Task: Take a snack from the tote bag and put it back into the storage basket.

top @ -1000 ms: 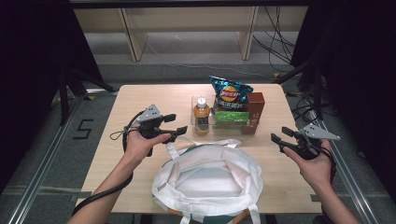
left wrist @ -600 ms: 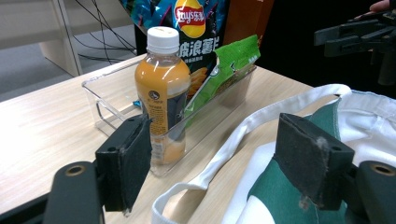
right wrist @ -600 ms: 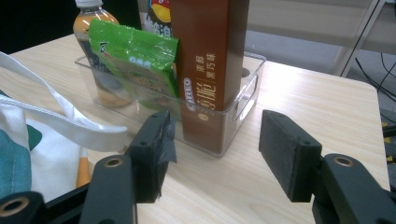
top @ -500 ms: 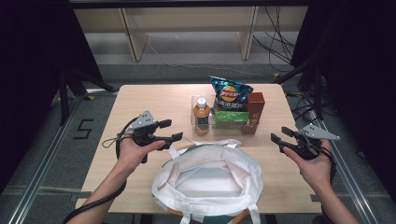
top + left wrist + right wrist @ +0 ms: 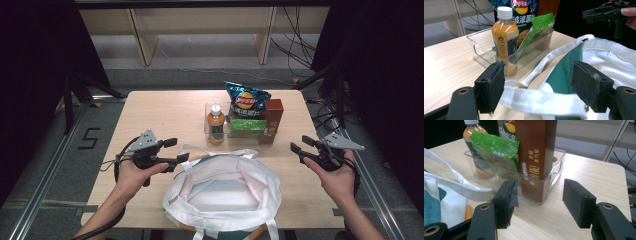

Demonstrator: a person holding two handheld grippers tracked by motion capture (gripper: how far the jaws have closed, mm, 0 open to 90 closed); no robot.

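A white tote bag [image 5: 222, 195] with a green lining lies open at the table's front middle. My left gripper [image 5: 179, 150] is open at the bag's left rim. In the left gripper view a white bag strap [image 5: 536, 100] runs across the gap of my left gripper [image 5: 537, 87], touching neither pad. My right gripper [image 5: 299, 144] is open and empty, right of the bag. In the right gripper view my right gripper [image 5: 540, 200] faces a brown box [image 5: 536, 150] a short way off.
Behind the bag a clear bin [image 5: 207, 117] holds an orange drink bottle [image 5: 216, 122], a green snack packet [image 5: 247, 125], a blue chips bag [image 5: 246, 100] and the brown box [image 5: 272, 120]. Bare tabletop lies left of the bin. Shelving and cables stand beyond the table's far edge.
My left gripper has shifted a little left and toward the person, settling at the bag's left rim. The right gripper and the items in the bin have stayed put.
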